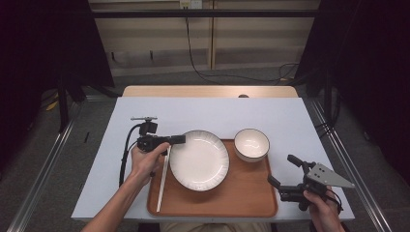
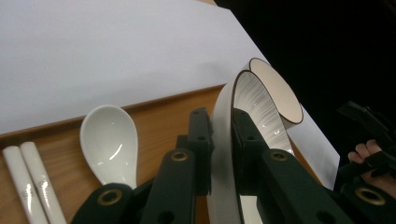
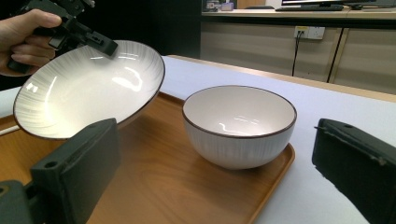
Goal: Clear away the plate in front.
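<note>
A white ribbed plate (image 1: 199, 159) hangs tilted over the wooden tray (image 1: 232, 198), its left rim pinched by my left gripper (image 1: 179, 140). In the left gripper view the jaws (image 2: 222, 121) are shut on the plate's edge (image 2: 254, 100), one on each face. A white bowl (image 1: 251, 143) with a dark rim stands at the tray's far right corner. Off the tray's right front corner, my right gripper (image 1: 283, 170) is open and holds nothing. In its view it (image 3: 215, 140) faces the bowl (image 3: 240, 126), with the raised plate (image 3: 88, 88) and the left gripper (image 3: 100, 44) to the left.
A white ceramic spoon (image 2: 109, 140) and a pair of white chopsticks (image 2: 32, 186) lie on the tray's left side (image 2: 159, 107), beneath and beside the plate. The chopsticks (image 1: 163, 181) run along the tray's left edge. The pale table top (image 1: 217, 113) stretches behind the tray.
</note>
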### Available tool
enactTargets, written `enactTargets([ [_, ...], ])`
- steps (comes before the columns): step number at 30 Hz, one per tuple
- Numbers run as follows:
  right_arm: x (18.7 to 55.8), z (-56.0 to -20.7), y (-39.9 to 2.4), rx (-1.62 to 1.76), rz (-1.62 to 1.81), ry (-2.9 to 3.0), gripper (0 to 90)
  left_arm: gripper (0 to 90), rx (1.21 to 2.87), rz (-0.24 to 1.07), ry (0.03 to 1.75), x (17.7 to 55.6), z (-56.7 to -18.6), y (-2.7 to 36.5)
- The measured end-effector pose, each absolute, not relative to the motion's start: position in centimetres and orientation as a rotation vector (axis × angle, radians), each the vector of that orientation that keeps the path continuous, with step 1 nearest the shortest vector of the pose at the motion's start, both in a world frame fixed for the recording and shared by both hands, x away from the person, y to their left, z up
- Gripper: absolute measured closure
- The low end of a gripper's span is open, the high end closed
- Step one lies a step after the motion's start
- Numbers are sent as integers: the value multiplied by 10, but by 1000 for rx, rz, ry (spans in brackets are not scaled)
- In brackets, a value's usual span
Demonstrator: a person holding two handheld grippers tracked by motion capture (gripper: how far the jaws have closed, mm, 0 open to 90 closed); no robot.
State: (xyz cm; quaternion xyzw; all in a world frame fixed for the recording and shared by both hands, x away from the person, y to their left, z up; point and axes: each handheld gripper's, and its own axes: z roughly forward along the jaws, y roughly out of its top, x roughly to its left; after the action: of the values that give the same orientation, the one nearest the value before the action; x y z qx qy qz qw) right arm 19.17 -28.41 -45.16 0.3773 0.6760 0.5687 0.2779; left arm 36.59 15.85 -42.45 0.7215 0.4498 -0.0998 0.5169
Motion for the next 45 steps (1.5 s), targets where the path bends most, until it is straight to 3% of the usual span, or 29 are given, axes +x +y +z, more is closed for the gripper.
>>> enactTargets([
  [21, 192, -452, -282, 1015, 1525, 1813, 11, 802, 1827, -342, 1054, 366, -450, 128],
  [45, 192, -452, -282, 1010, 1528, 1826, 11, 844, 2005, -126, 1007, 364, -455, 118],
])
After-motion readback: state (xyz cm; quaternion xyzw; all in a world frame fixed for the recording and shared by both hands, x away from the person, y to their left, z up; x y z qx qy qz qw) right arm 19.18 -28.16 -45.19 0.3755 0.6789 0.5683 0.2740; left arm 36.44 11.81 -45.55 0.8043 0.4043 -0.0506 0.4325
